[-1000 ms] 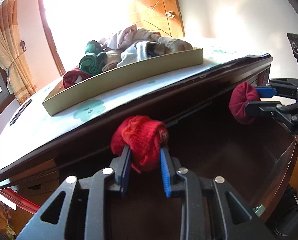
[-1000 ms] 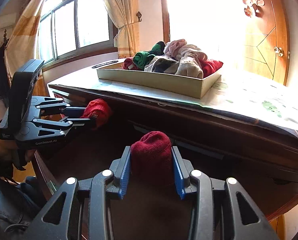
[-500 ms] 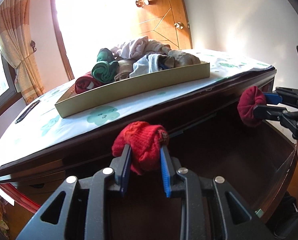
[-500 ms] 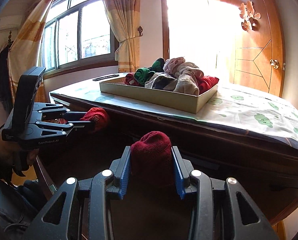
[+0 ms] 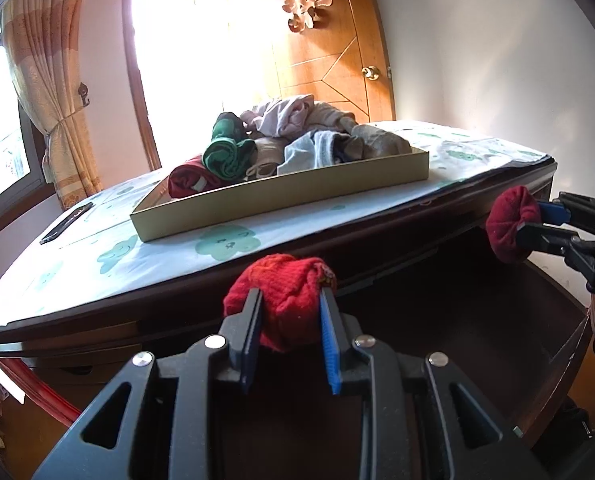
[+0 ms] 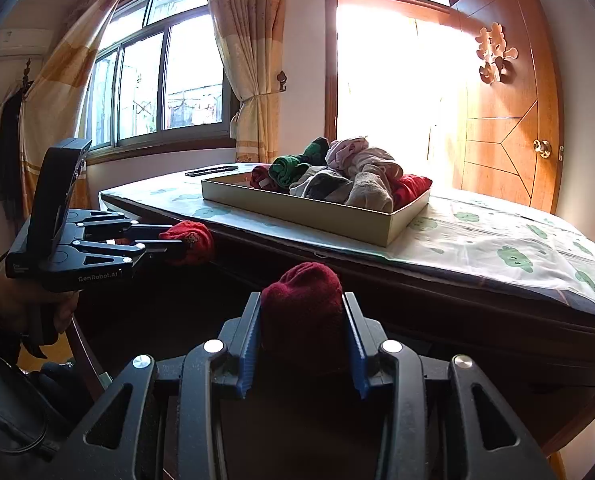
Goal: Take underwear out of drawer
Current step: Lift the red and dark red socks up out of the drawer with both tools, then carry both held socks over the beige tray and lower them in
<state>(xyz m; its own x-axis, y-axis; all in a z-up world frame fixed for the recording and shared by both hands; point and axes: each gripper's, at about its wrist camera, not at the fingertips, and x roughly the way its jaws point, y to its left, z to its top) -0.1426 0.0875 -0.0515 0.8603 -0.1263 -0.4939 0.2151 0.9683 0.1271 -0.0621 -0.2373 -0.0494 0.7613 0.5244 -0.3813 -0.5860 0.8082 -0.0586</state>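
Left wrist view shows the left tongs clamped on a bright red rolled knit bundle, their blue pads pressing into its sides, while at the right edge the right tongs grip a dark maroon rolled knit bundle. Both bundles hang above the dark wooden open drawer, in front of the dresser's edge and just below the level of its top. The right wrist view confirms the maroon bundle squeezed between the right tongs, and the left tongs gripping the red one off to the left.

Compared with a second ago, the top of the surface, covered by a pale cloth with green cloud prints, now shows far more fully, and so does the shallow beige cardboard tray piled with rolled garments. Both hands appear to have risen and tipped upward, each grip unchanged. That suggests both pieces are already clear of the drawer and on their way to the tray. The next move likely calls for carrying them up over the dresser's edge and the tray's front wall before letting go. A loose fold could snag on that rim.
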